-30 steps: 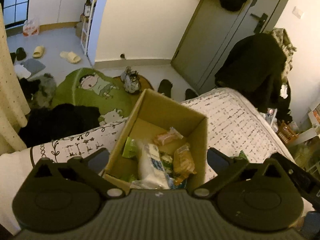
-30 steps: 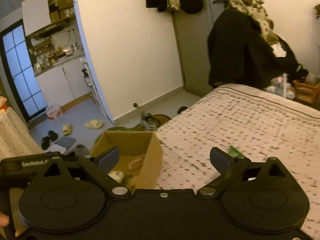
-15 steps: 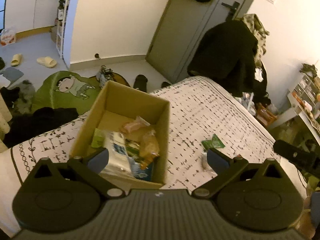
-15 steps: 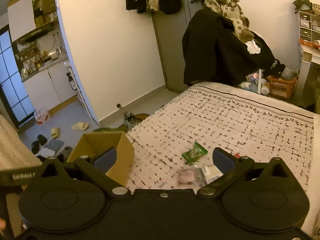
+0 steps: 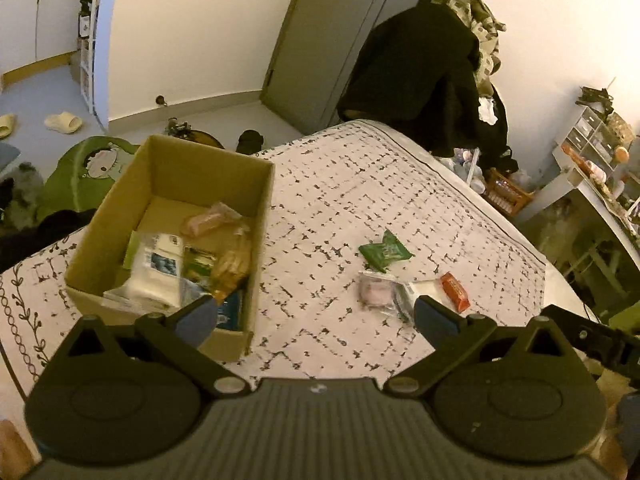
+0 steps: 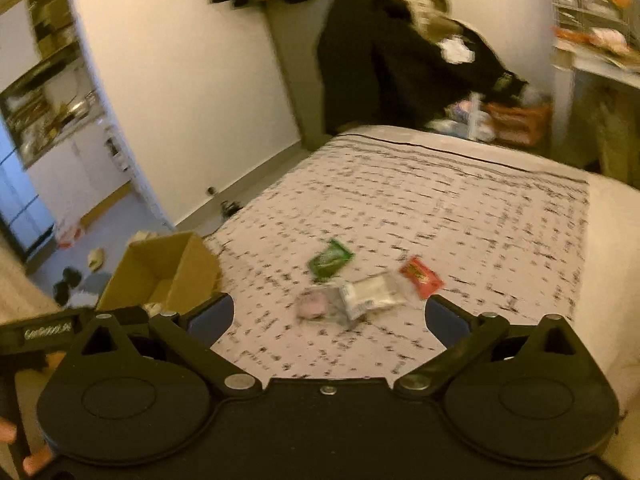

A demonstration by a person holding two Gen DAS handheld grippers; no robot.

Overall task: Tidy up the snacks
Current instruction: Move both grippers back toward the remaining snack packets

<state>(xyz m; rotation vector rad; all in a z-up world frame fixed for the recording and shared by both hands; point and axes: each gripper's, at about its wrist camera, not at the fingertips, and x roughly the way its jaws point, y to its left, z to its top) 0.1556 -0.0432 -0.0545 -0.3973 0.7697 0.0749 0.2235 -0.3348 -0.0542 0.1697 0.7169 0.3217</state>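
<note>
My left claw (image 5: pixel 316 316) is a dark grey ribbed plastic body with two round black discs at 7 and 5 o'clock, silver pivot screws, and blue-padded black fingers (image 5: pixel 198 314). My right claw (image 6: pixel 326 314) is glossy black with the same shape, one silver screw at centre.

Left wrist fisheye high above the bed (image 5: pixel 400 184), angled down past its spread tongs (image 5: pixel 316 318), cardboard box (image 5: pixel 168 184) close at left, right wrist fisheye lower, blurred, both sharing bed, box (image 6: pixel 160 272) and scattered snack packets (image 6: pixel 362 280)
</note>
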